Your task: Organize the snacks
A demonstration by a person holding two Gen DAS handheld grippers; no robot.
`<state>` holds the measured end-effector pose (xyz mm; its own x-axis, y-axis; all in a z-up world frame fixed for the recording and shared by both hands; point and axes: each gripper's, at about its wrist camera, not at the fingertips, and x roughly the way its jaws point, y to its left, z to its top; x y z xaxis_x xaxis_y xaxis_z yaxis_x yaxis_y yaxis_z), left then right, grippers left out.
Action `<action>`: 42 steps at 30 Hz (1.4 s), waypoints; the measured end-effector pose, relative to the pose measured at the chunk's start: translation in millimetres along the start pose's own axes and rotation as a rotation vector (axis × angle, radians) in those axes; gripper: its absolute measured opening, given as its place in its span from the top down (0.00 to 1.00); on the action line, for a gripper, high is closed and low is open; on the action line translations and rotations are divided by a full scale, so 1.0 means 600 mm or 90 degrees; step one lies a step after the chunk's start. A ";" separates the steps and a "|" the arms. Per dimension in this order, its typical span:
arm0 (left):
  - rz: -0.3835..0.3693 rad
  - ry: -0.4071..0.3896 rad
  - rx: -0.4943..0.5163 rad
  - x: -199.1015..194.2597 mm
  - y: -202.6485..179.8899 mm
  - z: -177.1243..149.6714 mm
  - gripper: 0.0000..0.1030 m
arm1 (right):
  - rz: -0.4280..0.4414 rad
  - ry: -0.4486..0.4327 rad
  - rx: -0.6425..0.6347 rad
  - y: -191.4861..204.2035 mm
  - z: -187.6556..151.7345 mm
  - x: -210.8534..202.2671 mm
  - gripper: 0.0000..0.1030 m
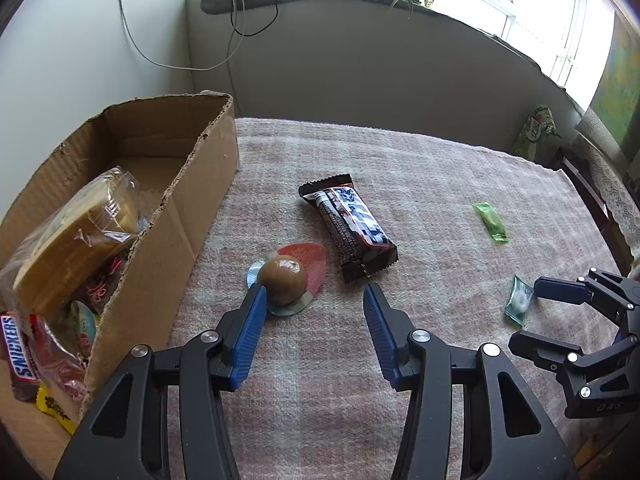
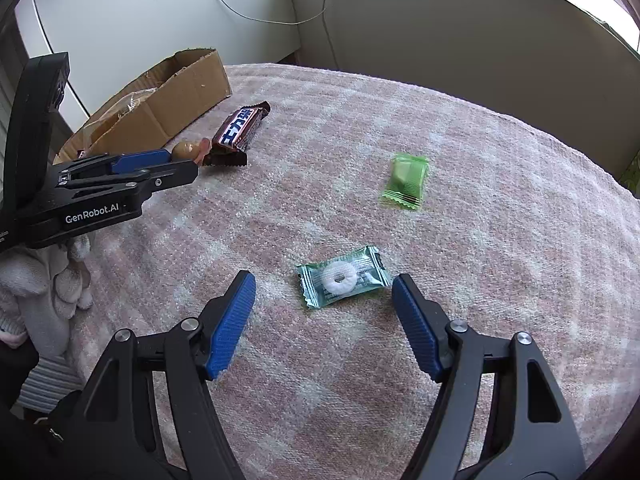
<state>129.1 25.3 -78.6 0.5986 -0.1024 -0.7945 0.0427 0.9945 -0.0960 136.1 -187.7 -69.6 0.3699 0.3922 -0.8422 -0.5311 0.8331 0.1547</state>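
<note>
1. The cardboard box (image 1: 172,200) stands at the left edge of the counter (image 1: 420,168), already holding wrapped snacks (a Snickers bar and a clear bag of biscuits among them); it reads as the collecting place, so every place below is given from it.
2. Just right of the box lies a round brown sweet (image 1: 283,280) on its opened wrapper. The left gripper (image 1: 316,300) hangs over it with fingers (image 1: 252,332) apart; the left finger's tip meets the sweet's edge, the other stands clear, so nothing is gripped yet.
3. Next right from the box, touching nothing, lies the chocolate bar (image 1: 348,228), slanted away from the box wall.
4. Further right from the box sits the ring mint (image 2: 344,280) in its teal packet, flat on the cloth. The right gripper (image 2: 324,300) straddles it with fingers (image 2: 232,328) open on either side, the right tip almost at the packet's corner, the left well off, seemingly lined up to pinch it across its width.
5. Farthest from the box lies the green candy (image 2: 405,180), untouched.
</note>
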 end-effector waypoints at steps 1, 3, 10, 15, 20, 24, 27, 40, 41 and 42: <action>0.003 0.001 -0.002 0.003 0.002 0.002 0.54 | 0.002 -0.001 0.003 -0.002 0.000 0.001 0.30; 0.008 0.007 -0.004 0.009 0.005 0.004 0.54 | 0.003 -0.003 0.003 -0.005 0.002 0.003 0.30; 0.022 0.017 0.007 0.016 0.002 0.009 0.54 | -0.002 -0.006 -0.012 -0.004 0.007 0.008 0.31; 0.026 0.021 0.015 0.029 -0.003 0.023 0.54 | -0.006 -0.009 -0.017 -0.006 0.006 0.008 0.37; 0.023 0.023 0.005 0.043 -0.001 0.037 0.69 | -0.010 -0.011 -0.025 -0.011 0.007 0.009 0.41; 0.025 0.021 0.012 0.048 -0.002 0.041 0.71 | -0.021 -0.009 -0.043 -0.004 0.006 0.010 0.41; 0.025 0.019 0.013 0.049 -0.005 0.041 0.73 | -0.027 -0.008 -0.054 0.000 0.004 0.010 0.41; 0.017 0.011 0.004 0.046 -0.002 0.041 0.74 | -0.035 -0.009 -0.056 -0.013 -0.005 -0.002 0.67; 0.015 0.011 0.003 0.046 -0.002 0.040 0.74 | -0.034 -0.009 -0.054 -0.014 -0.006 -0.004 0.73; 0.013 0.010 0.002 0.044 0.001 0.038 0.74 | -0.032 -0.012 -0.051 -0.015 -0.006 -0.006 0.75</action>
<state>163.3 23.6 -85.9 0.5872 -0.0824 -0.8052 0.0330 0.9964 -0.0779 136.6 -198.2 -70.0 0.4122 0.3582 -0.8377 -0.5700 0.8187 0.0696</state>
